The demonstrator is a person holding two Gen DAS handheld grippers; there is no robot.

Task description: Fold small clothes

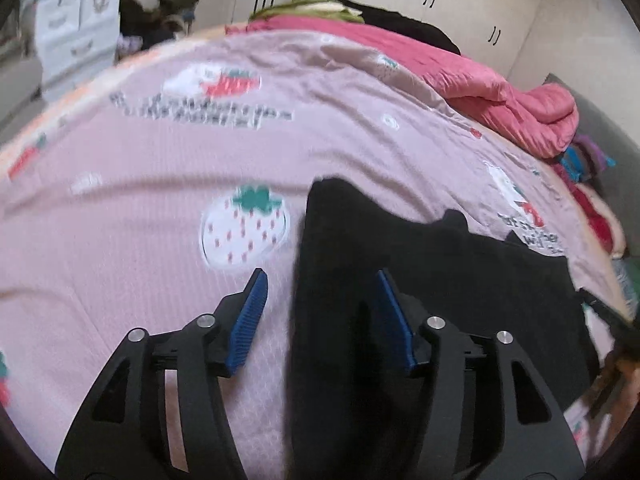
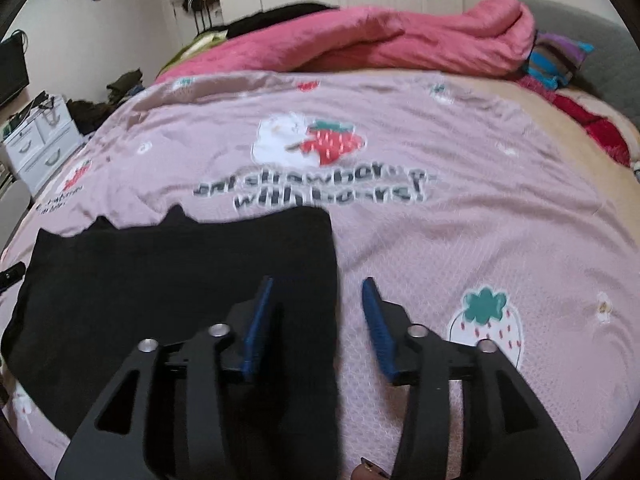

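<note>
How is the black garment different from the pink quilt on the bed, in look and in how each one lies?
The black garment is plain and dark; the pink quilt is bright. The garment lies spread flat on the strawberry sheet near both open grippers; the quilt sits bunched in thick folds at the far side. Both rest on the bed.

Black garment (image 2: 180, 280) on a pink strawberry-print bedsheet (image 2: 440, 240); deep-pink quilt (image 2: 380, 44); blue pads (image 2: 378, 332) on black tools.
</note>
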